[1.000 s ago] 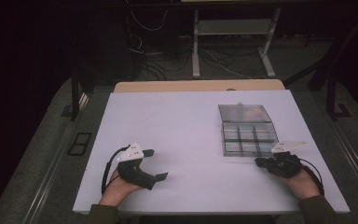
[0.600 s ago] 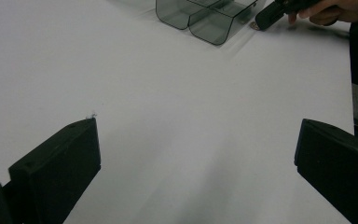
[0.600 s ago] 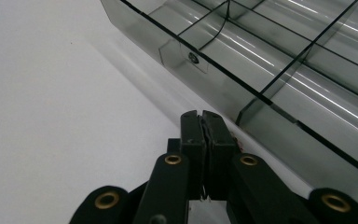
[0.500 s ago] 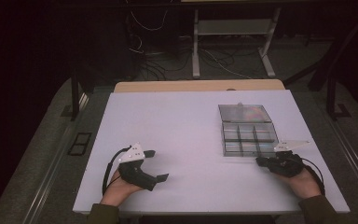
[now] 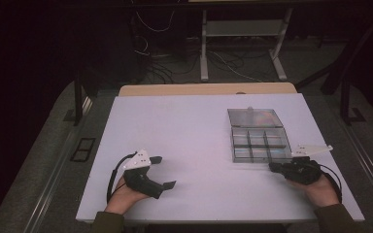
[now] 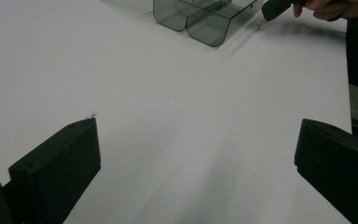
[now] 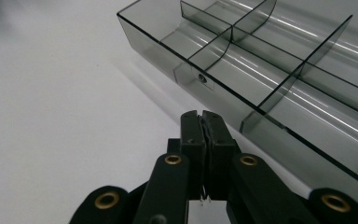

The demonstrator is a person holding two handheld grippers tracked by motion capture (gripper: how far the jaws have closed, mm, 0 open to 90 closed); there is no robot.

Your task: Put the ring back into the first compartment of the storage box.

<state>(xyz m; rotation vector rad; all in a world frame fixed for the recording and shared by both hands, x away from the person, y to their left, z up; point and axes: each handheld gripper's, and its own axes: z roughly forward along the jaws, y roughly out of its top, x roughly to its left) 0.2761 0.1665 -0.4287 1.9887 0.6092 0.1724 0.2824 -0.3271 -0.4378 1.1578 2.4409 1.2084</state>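
Two grippers sit low over our white table [image 5: 189,131]. We hold the left gripper [image 5: 165,172] with its jaws spread wide and nothing between them; bare tabletop lies ahead of it, and the smoky clear divided box [image 5: 258,139] sits far off ahead of its jaws. Our right gripper [image 5: 272,166] has its jaws pressed together, gripping nothing we can make out. Its tips rest just short of the box's near wall, apart from it.

Black fingers [image 6: 56,172], brass-ringed screws, olive sleeves [image 5: 108,222]
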